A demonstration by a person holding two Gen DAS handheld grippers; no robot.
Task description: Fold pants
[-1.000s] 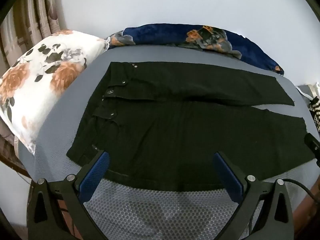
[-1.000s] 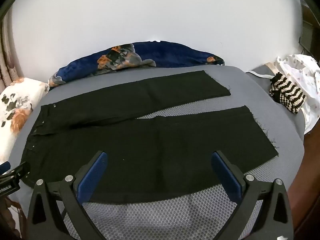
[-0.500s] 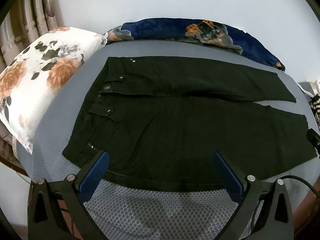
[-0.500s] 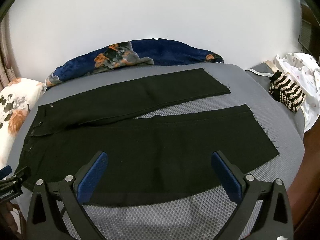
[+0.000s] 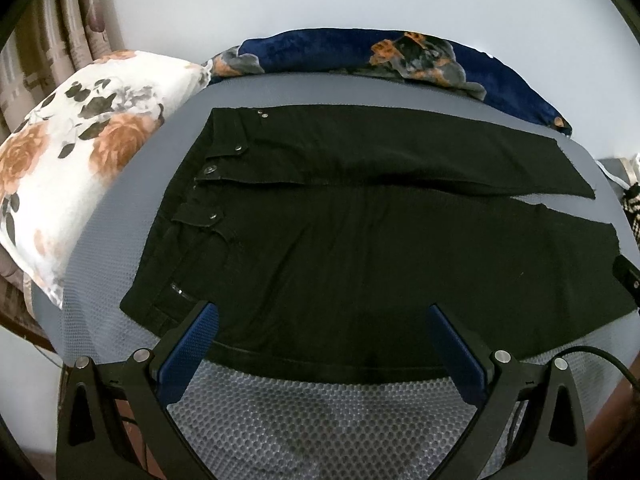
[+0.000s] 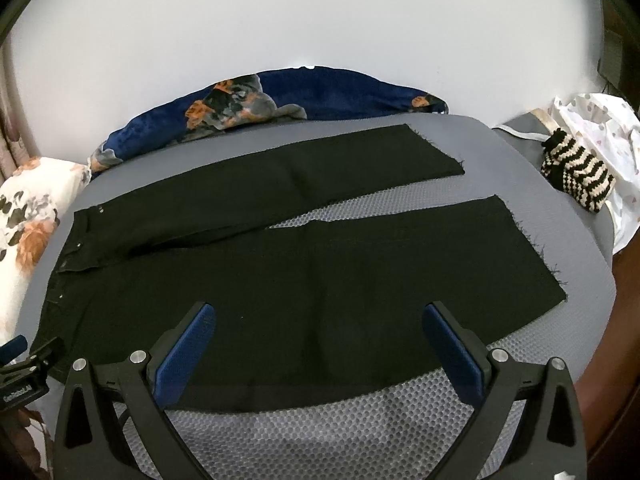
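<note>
- Progress: nothing folded, as far as I can judge. Pants (image 5: 360, 240) lie flat and fully spread on the grey mesh bed (image 5: 320, 420), front side up, legs apart.
- Layout: waistband (image 5: 188, 216) at the left end near the floral pillow (image 5: 72, 168); both hems at the right end, near hem (image 6: 528, 264) and far hem (image 6: 436, 148). A wedge of bare mesh shows between the legs toward the hems.
- Left to do, my read: bring one leg over the other, then fold lengthwise once or twice. All of it is open.
- Left gripper (image 5: 322, 316): low over the near edge of the pants at the waist end, pointing across the bed. Jaws wide apart, nothing between them. Its left pad (image 5: 188, 352) overlaps the near waist corner in view; contact can't be confirmed.
- Right gripper (image 6: 318, 316): same pose further along the near leg, toward the hem. Jaws wide apart, empty. Pads frame the near seam edge.
- Both sit parallel along the near side, so the likely next move is a pinch on the near leg edge.
- Clutter: blue blanket (image 6: 280, 100) along the far side, striped knit item (image 6: 576, 176) off the right end; both off the pants.
</note>
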